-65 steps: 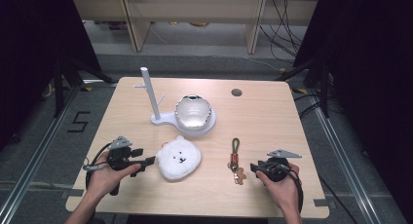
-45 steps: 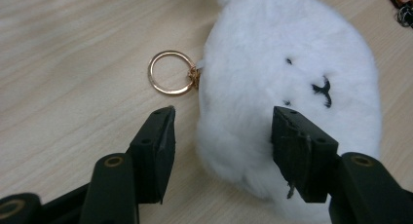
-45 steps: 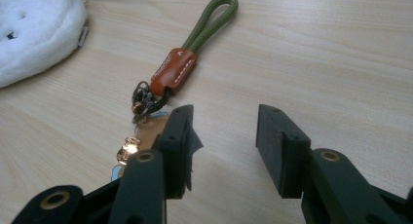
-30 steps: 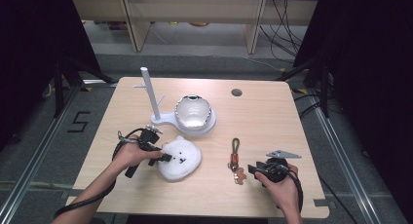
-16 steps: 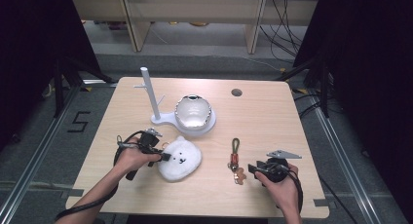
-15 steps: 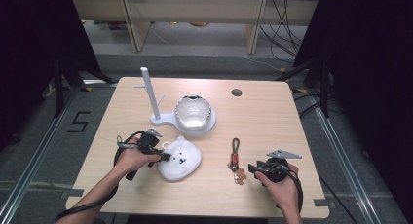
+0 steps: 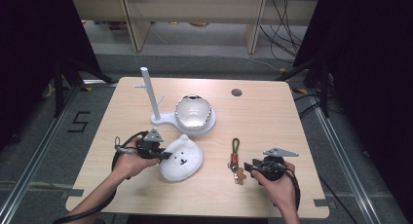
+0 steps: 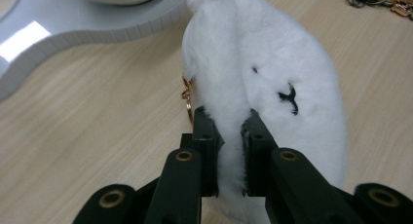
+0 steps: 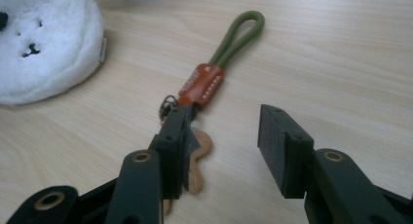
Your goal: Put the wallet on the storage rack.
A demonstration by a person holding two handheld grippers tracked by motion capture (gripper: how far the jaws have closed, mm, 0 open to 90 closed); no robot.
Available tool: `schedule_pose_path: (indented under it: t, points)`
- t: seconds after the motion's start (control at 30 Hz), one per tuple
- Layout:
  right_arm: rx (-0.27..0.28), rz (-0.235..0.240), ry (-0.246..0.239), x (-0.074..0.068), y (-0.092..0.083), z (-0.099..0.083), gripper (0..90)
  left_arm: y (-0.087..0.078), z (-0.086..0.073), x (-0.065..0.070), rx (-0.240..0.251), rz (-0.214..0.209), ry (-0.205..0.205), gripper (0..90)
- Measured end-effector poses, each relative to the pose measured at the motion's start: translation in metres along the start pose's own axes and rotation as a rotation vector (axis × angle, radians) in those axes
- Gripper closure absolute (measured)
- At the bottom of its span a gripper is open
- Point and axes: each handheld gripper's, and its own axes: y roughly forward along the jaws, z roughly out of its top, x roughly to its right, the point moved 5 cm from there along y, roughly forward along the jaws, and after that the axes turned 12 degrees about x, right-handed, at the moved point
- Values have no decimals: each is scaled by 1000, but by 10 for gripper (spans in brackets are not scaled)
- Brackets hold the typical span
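White fluff with a stitched face: the plush bear (image 7: 181,159) is pinched at its edge by the left gripper (image 8: 229,131), whose jaws have just been closing. Its gold clasp (image 8: 186,95) is half hidden.

High camera looks forward and down over the pale wooden worktop (image 7: 272,117), while both gripper cameras skim close along their black jaws, sharing the fluffy white bear-faced plush (image 8: 272,87).

The plush's (image 8: 272,78) near edge is hidden inside the left claw (image 8: 230,136); the keychain's (image 9: 207,83) charm sits partly behind a claw finger (image 9: 173,141).
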Motion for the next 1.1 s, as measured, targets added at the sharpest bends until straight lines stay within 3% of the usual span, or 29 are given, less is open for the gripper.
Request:
schedule_pose_path:
  t: [0.17, 0.2, 0.3, 0.33, 0.37, 0.43, 0.53, 0.6, 0.63, 0.7, 0.9, 0.97, 1.03, 1.1]
  points:
    - [41, 52, -27, -14, 3, 12, 578, -10, 12, 8, 17, -4, 95, 795]
    - [41, 52, -27, -14, 3, 12, 578, -10, 12, 8, 17, -4, 95, 794]
    - [16, 54, -21, -24, 4, 17, 564, -15, 20, 12, 27, -3, 146, 795]
    - [16, 54, -21, -24, 4, 17, 564, -15, 20, 12, 27, -3, 146, 795]
    - [35, 83, -65, -26, 7, 22, 557, -16, 21, 13, 26, 5, 141, 795]
    - [25, 85, -87, -31, 7, 25, 551, -18, 26, 15, 32, -8, 164, 795]
    - [34, 106, -112, -38, 9, 30, 545, -19, 28, 19, 31, -17, 154, 795]
    - [31, 131, -98, -46, 10, 33, 536, -20, 31, 20, 25, -21, 177, 794]
    - [39, 153, -118, -52, 14, 37, 526, -20, 34, 22, 24, -25, 205, 794]
    - [19, 151, -147, -56, 15, 41, 521, -20, 37, 24, 28, -32, 222, 794]
    - [22, 206, -162, -67, 24, 50, 500, -19, 43, 32, 27, -59, 269, 794]
    - [13, 235, -156, -77, 28, 53, 476, -19, 46, 36, 38, -66, 258, 793]
    - [14, 230, -174, -77, 29, 55, 474, -19, 47, 35, 37, -65, 261, 793]
    - [8, 254, -163, -83, 32, 57, 466, -18, 48, 38, 42, -78, 249, 793]
